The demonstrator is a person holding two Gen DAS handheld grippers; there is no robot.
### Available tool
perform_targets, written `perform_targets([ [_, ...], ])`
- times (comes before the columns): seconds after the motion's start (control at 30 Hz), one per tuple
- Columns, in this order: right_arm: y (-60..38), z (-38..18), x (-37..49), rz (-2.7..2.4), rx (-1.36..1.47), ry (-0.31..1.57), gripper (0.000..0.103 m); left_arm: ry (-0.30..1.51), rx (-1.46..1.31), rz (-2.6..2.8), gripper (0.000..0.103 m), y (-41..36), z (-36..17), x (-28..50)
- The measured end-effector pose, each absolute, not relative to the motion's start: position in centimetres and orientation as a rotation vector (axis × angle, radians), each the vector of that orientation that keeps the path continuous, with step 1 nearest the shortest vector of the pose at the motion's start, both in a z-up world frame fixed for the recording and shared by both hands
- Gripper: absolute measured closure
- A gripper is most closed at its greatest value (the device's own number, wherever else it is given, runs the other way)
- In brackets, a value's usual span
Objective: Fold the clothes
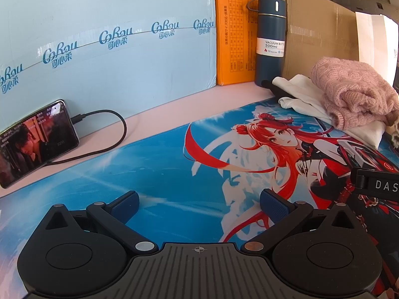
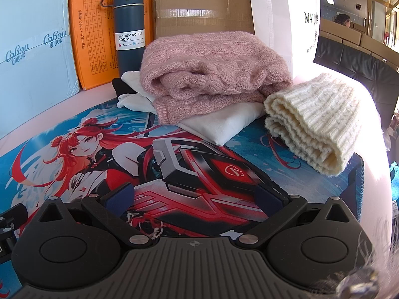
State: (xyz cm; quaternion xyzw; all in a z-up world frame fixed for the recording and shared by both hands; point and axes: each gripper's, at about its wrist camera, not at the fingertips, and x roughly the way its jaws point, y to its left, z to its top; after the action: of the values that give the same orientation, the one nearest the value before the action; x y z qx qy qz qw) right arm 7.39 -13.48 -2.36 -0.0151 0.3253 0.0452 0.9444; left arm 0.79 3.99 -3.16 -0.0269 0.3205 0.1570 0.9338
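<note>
**Clothes stacked at back of mat, both grippers empty**

Pink cable-knit sweater [image 2: 212, 74], loosely folded and lumpy, resting on top of a flatter folded white garment [image 2: 224, 124]. Just right of these, a cream ribbed knit [image 2: 314, 129] folded into 3 or 4 layers, rounded fold edge toward the camera. All 3 pieces sitting on the far right part of the printed desk mat [image 2: 74, 129], in front of a cardboard box [image 2: 199, 2] and near a blue vacuum bottle [image 2: 129, 30].

Left gripper [image 1: 199, 206] low over the bare mat, fingers spread wide, nothing between them. Right gripper [image 2: 194, 196] likewise low, spread wide, empty, aimed toward the pile but well short of it.

Long axis of pink sweater roughly left to right across the right wrist view; cream knit's long axis slanting from back left toward front right. Phone [image 1: 37, 144] with cable at far left.
</note>
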Motion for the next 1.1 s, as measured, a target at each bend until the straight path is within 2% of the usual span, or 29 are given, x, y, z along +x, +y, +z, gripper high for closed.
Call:
perform_targets([
  [1.1, -13.63, -2.37, 7.50, 0.092, -0.029, 0.665, 0.000, 0.654, -0.031, 0.330, 0.000, 3.61, -3.15, 0.85],
])
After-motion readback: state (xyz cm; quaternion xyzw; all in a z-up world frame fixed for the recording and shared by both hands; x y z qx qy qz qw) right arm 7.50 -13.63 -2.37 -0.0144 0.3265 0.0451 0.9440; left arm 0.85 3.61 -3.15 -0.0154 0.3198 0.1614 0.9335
